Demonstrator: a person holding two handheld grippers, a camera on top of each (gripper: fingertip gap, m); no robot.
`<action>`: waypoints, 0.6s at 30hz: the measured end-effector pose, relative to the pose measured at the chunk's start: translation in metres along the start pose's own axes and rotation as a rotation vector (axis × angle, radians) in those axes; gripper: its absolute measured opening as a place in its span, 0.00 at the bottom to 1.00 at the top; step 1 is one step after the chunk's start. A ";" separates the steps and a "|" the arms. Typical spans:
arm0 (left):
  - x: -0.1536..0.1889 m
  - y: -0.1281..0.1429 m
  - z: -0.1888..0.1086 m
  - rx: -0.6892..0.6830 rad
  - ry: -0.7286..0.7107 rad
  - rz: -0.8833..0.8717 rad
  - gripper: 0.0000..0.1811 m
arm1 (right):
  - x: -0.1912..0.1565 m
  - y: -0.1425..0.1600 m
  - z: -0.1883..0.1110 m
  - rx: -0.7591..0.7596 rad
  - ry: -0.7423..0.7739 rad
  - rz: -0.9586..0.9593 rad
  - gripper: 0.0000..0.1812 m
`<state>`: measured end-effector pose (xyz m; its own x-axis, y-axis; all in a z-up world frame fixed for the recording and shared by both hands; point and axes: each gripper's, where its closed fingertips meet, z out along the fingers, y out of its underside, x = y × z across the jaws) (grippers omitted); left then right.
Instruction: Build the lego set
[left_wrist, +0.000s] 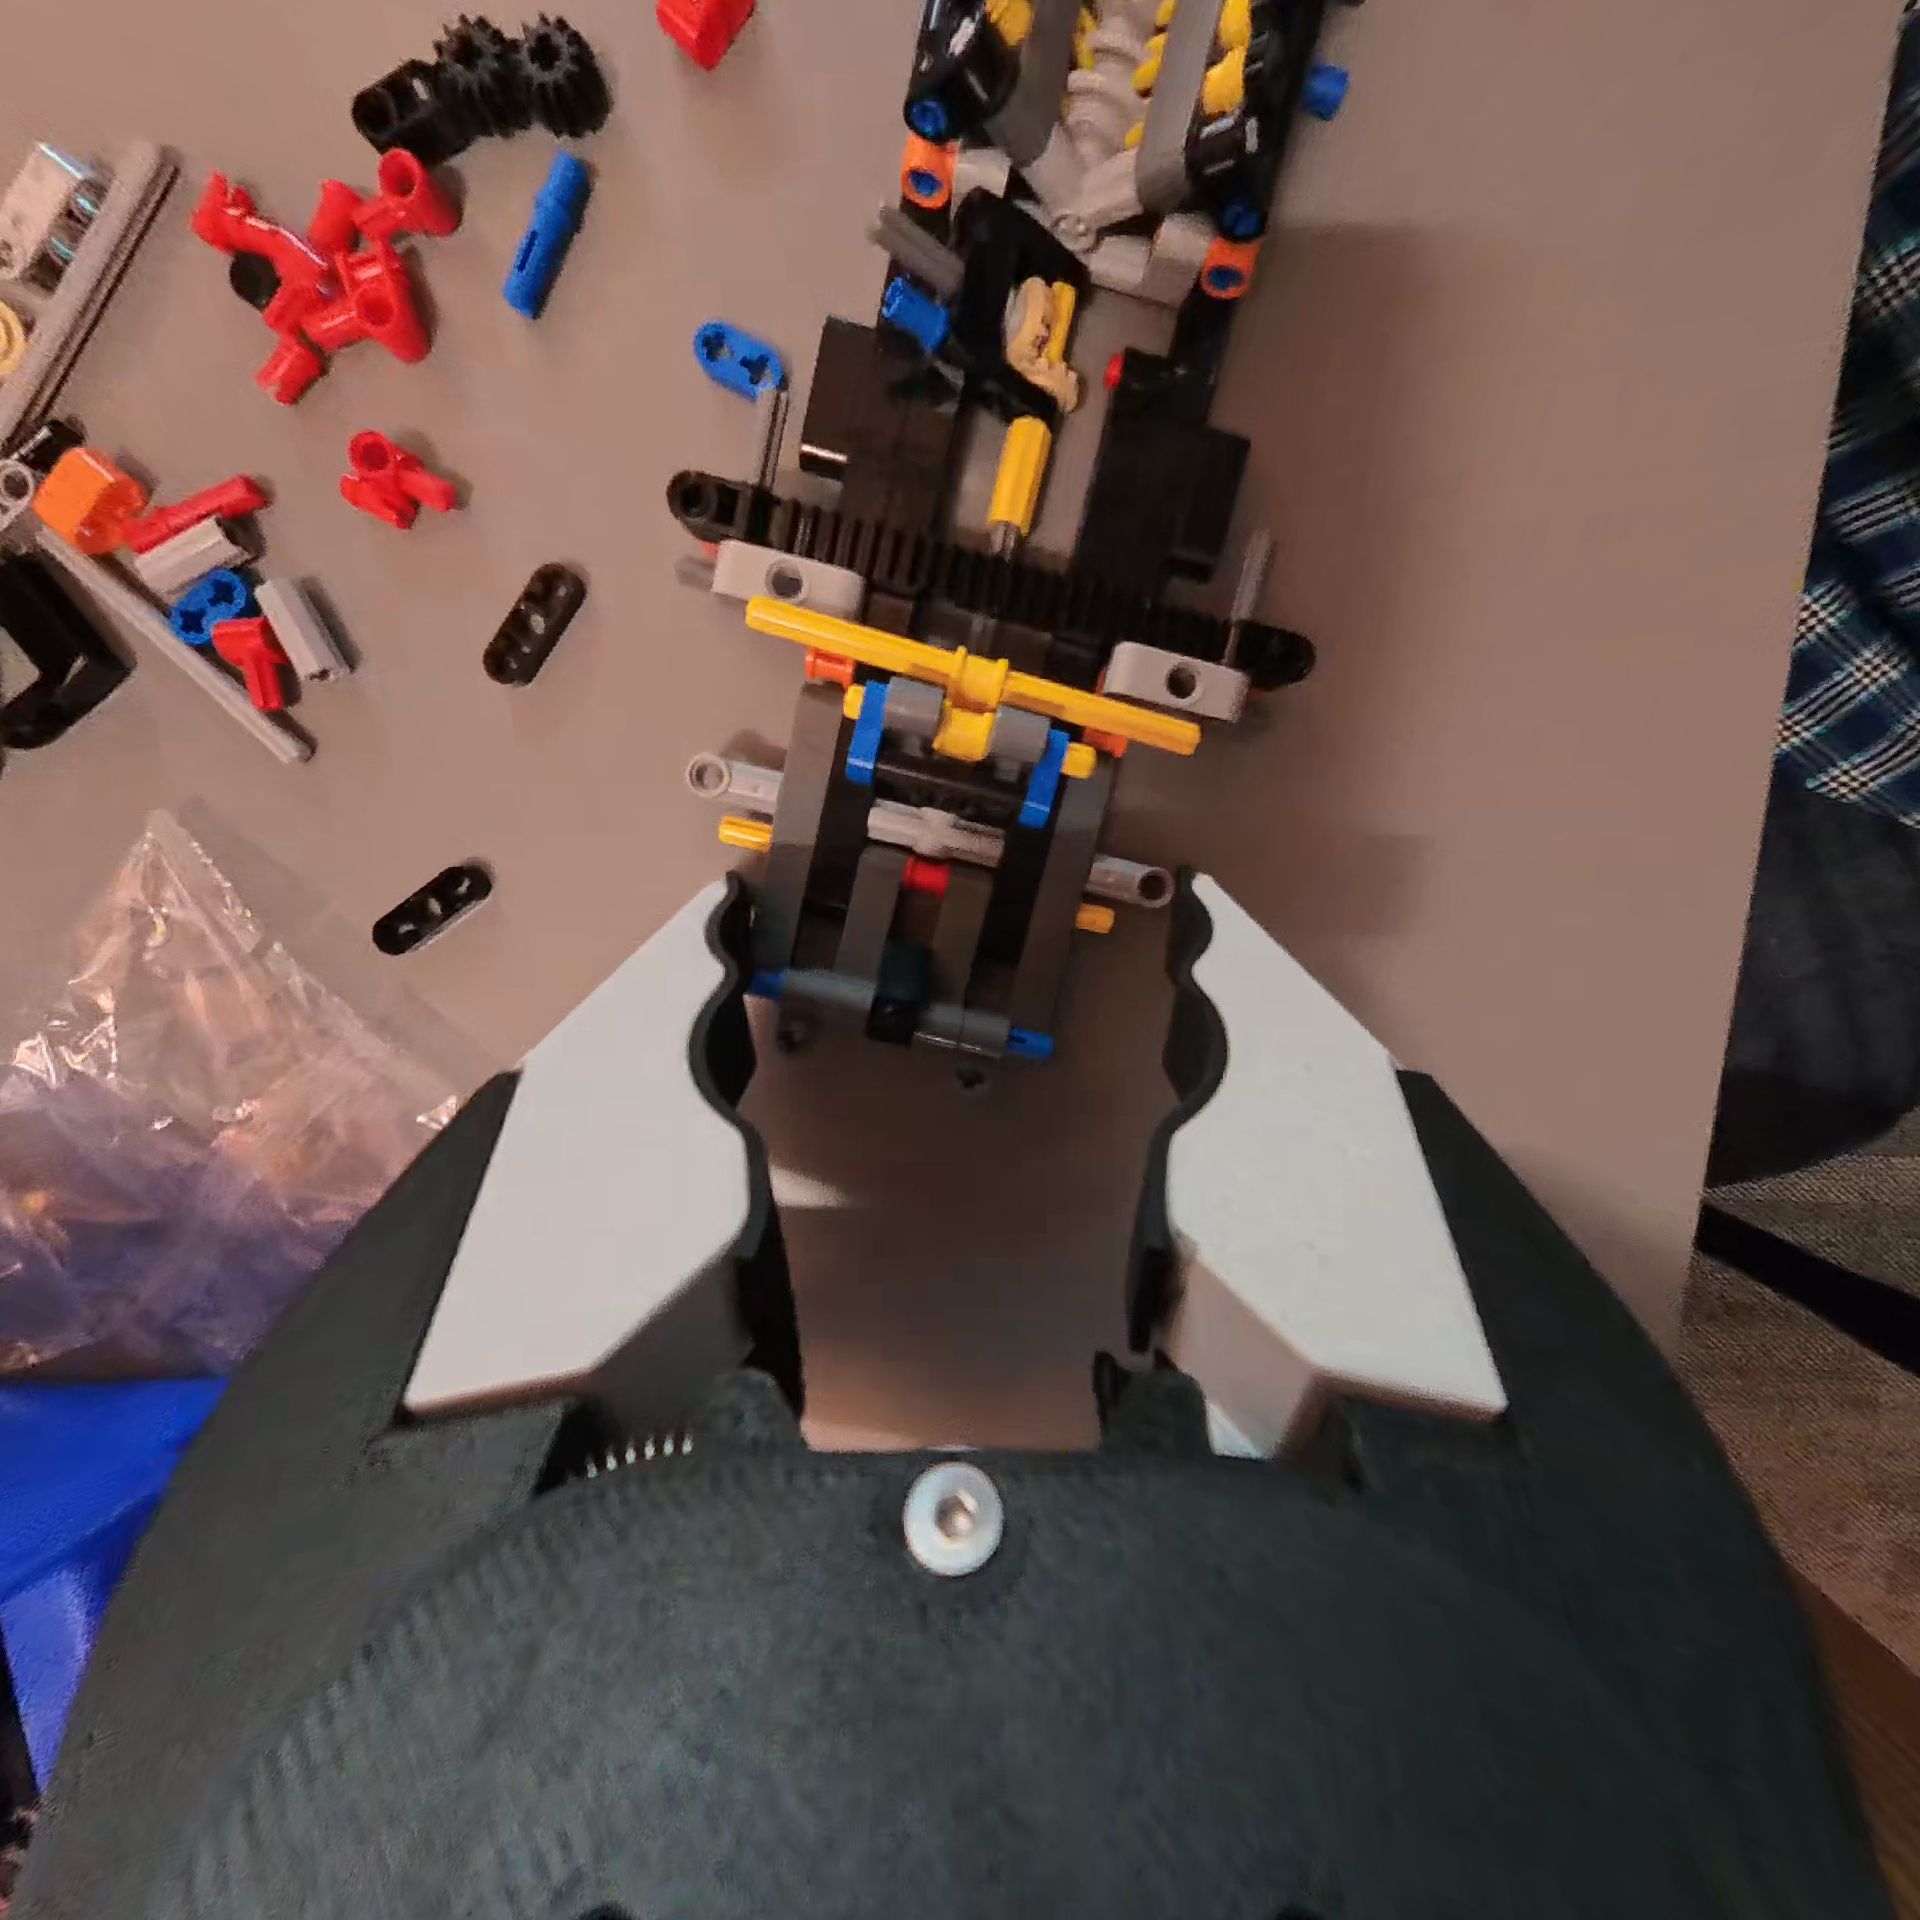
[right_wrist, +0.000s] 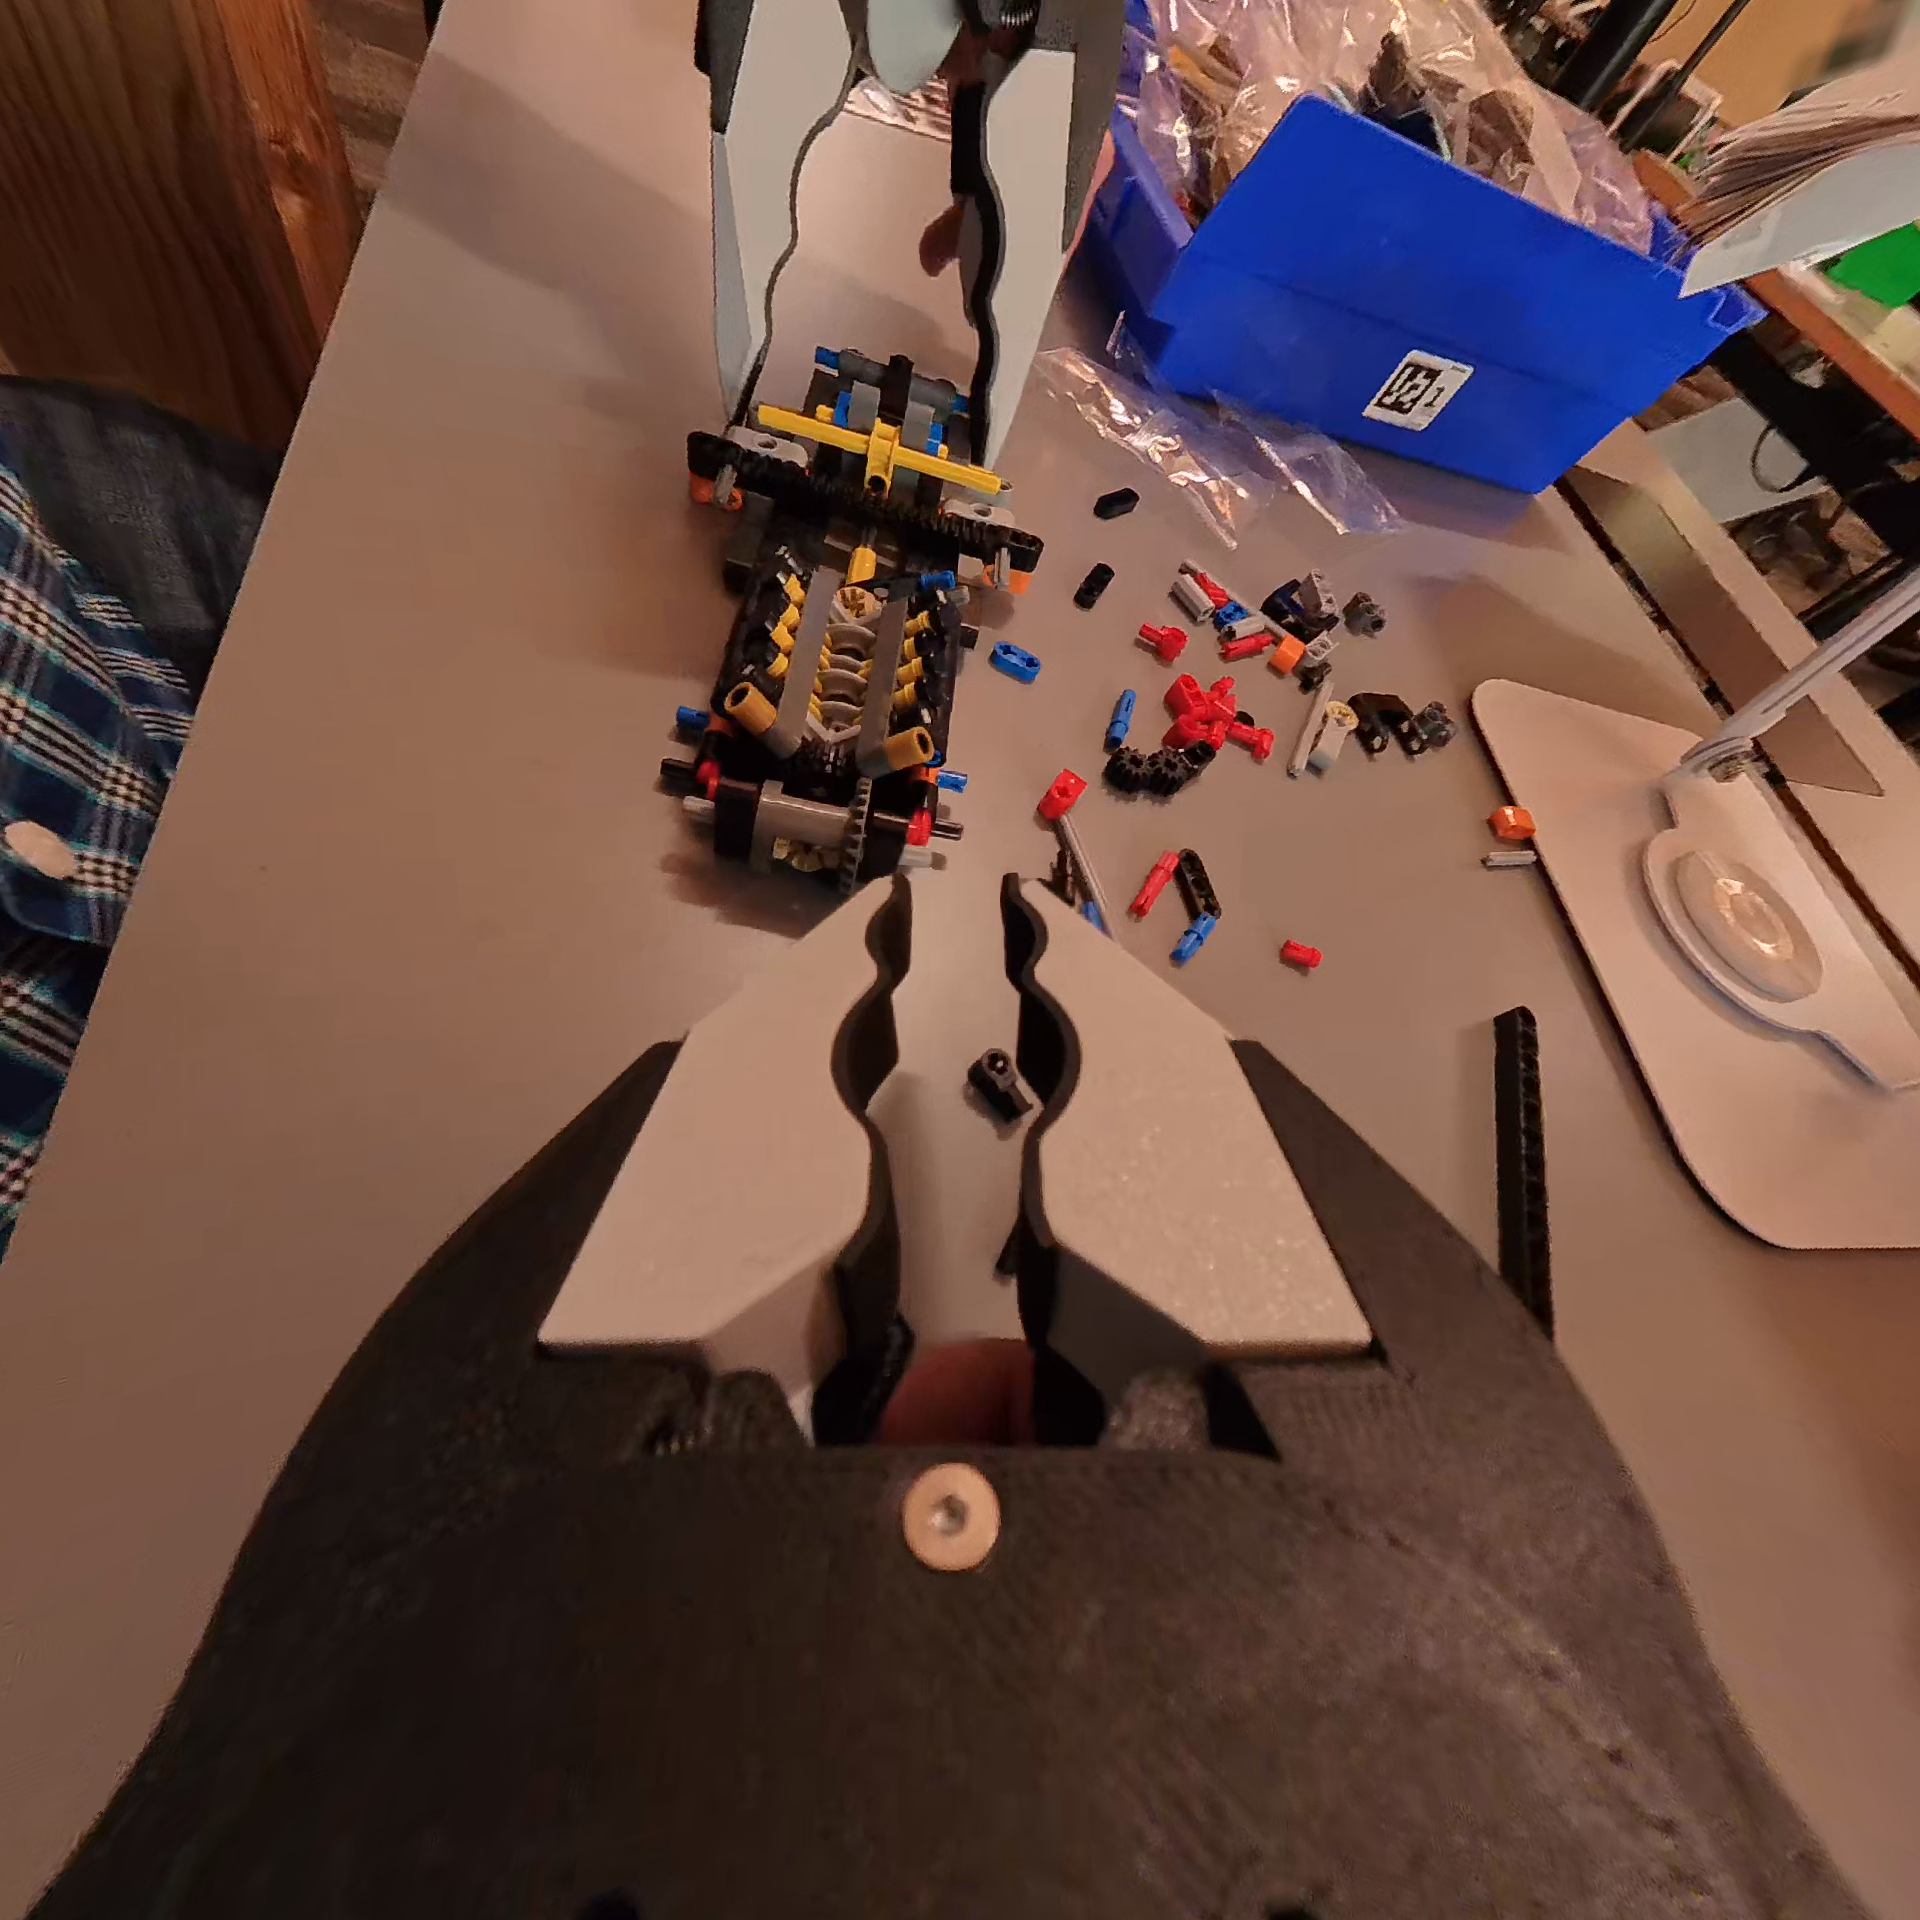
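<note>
The part-built lego chassis (left_wrist: 935, 790), black and grey with yellow and blue parts, lies lengthwise on the grey table (left_wrist: 1455, 520). My left gripper (left_wrist: 961, 914) is open, its fingertips on either side of the chassis's near end, apart from it. In the right wrist view the chassis (right_wrist: 842, 665) lies ahead, with the left gripper (right_wrist: 862, 405) straddling its far end. My right gripper (right_wrist: 956, 899) is narrowly open and empty, just short of the chassis's gear end. A small black connector (right_wrist: 997, 1081) lies on the table under the gap between its fingers.
Loose red, blue and black pieces (right_wrist: 1205, 717) are scattered right of the chassis; they also show in the left wrist view (left_wrist: 332, 281). A blue bin (right_wrist: 1403, 281) with plastic bags (right_wrist: 1195, 447), a long black beam (right_wrist: 1522, 1164) and a white lamp base (right_wrist: 1745, 935) stand to the right. Spacing between my two grippers at the tips: around 20 cm. To reach the long black beam (right_wrist: 1522, 1164) in a straight line is about 15 cm for my right fingers, about 25 cm for my left.
</note>
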<state>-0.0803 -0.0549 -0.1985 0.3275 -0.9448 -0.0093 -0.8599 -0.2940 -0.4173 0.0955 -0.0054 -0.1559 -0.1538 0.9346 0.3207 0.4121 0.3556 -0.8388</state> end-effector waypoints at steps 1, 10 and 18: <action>0.000 0.000 0.000 0.000 -0.002 -0.002 0.43 | -0.002 0.001 0.000 -0.006 -0.018 0.012 0.09; 0.003 -0.002 0.000 0.042 -0.023 -0.075 0.42 | -0.015 -0.010 0.007 -0.008 -0.058 -0.009 0.15; 0.004 -0.002 0.000 0.027 -0.014 -0.079 0.42 | -0.037 -0.001 0.021 -0.103 -0.184 -0.047 0.33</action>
<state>-0.0773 -0.0577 -0.1974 0.3998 -0.9165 0.0118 -0.8202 -0.3635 -0.4418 0.0818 -0.0398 -0.1763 -0.3327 0.9051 0.2648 0.4889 0.4056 -0.7723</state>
